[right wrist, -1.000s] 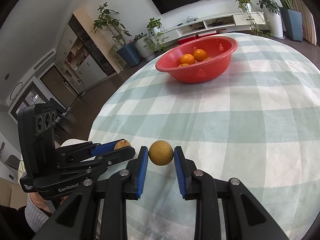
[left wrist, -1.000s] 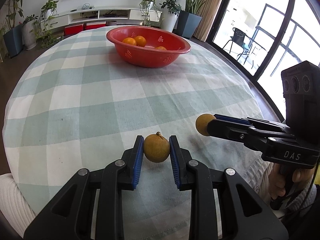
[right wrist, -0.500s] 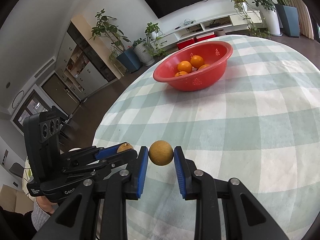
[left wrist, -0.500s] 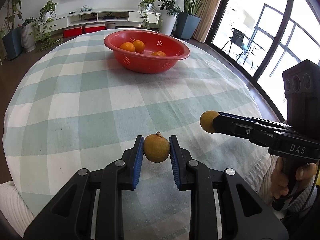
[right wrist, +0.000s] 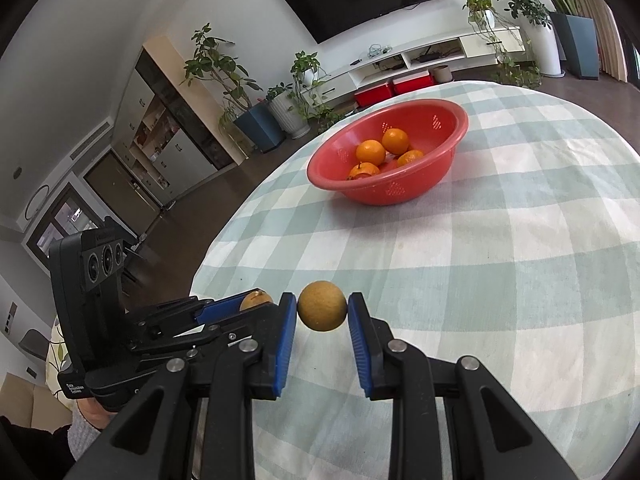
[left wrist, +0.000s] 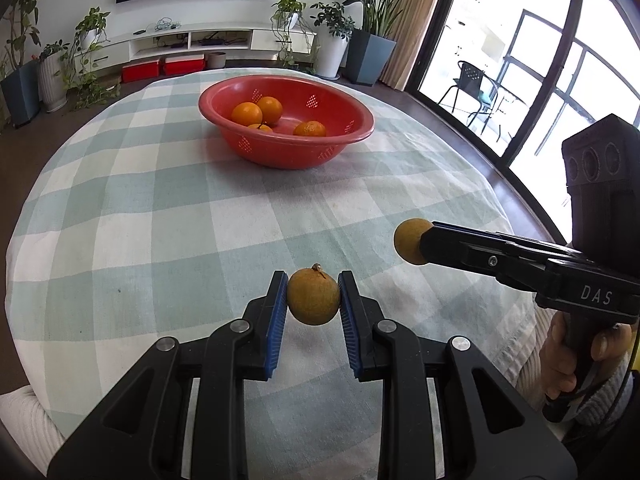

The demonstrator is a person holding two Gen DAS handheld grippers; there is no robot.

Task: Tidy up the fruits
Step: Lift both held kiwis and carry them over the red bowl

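Note:
My left gripper (left wrist: 313, 298) is shut on a brown-yellow fruit with a stem (left wrist: 313, 299) and holds it above the near part of the table. My right gripper (right wrist: 322, 312) is shut on a round brown-yellow fruit (right wrist: 322, 311), also held above the table. In the left wrist view the right gripper's fruit (left wrist: 409, 241) shows to the right. In the right wrist view the left gripper's fruit (right wrist: 256, 300) peeks out at the left. A red bowl (left wrist: 340, 142) with several oranges (left wrist: 247, 113) stands at the far middle of the table; it also shows in the right wrist view (right wrist: 416, 192).
The round table wears a green-and-white checked cloth (left wrist: 160, 216). Its edge curves close on the left and right. Beyond it are a TV shelf (left wrist: 192, 40), potted plants (left wrist: 368, 12) and glass doors (left wrist: 560, 80).
Both grippers have risen and moved forward toward the bowl with their fruits still held. The bowl looks larger and nearer in both views.

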